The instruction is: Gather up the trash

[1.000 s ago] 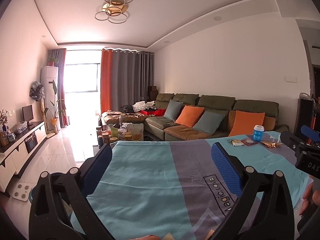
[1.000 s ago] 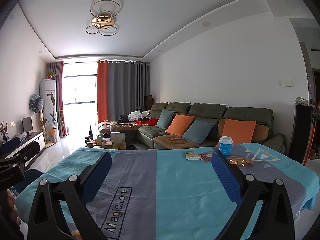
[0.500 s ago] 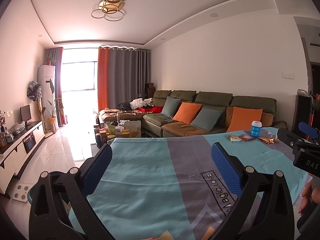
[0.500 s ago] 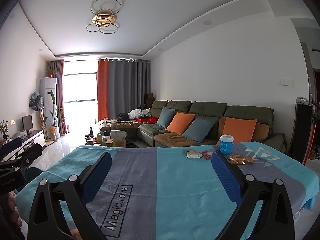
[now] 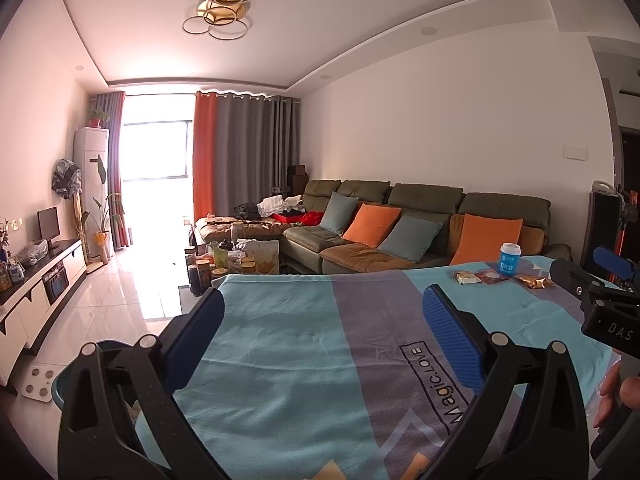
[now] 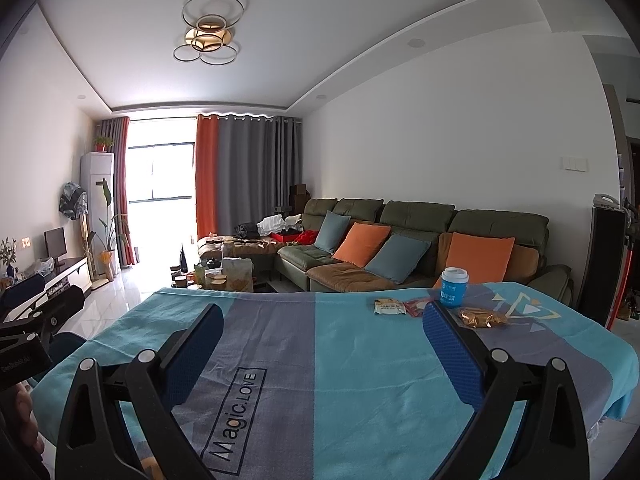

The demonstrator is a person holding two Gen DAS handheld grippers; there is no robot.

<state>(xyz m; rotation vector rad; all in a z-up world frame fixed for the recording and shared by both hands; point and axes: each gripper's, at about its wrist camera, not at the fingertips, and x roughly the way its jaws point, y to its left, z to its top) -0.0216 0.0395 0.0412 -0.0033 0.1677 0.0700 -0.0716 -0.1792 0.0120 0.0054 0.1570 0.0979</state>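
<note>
While both claws hang over the near edge of the table (image 6: pixel 360 380), nothing is picked up yet, so I think this is the very start: the reach. The left claw (image 5: pixel 324 332) is wide open w/ nothing in it. The right claw (image 6: pixel 324 344) is wide open too, also w/ nothing in it. Under them is just the blue and grey cloth (image 5: pixel 280 360).

Farther back, on the far right part of the table, sits the trash: a pale snack packet (image 6: pixel 389 306), a red wrapper (image 6: pixel 416 306), a blue cup w/ a white lid (image 6: pixel 454 287) and a shiny gold wrapper (image 6: pixel 482 317). They lie near each other. The gold one is closest to the right claw, so that claw prob. goes forward and down to it first, then pinches.

A round blue tub (image 5: pixel 96 354) peeks out low by the table's left side, maybe the bin, but most of it is hidden. Can't read the cup label. Can't tell if the cup has anything in it. The right finger covers part of the red wrapper.
</note>
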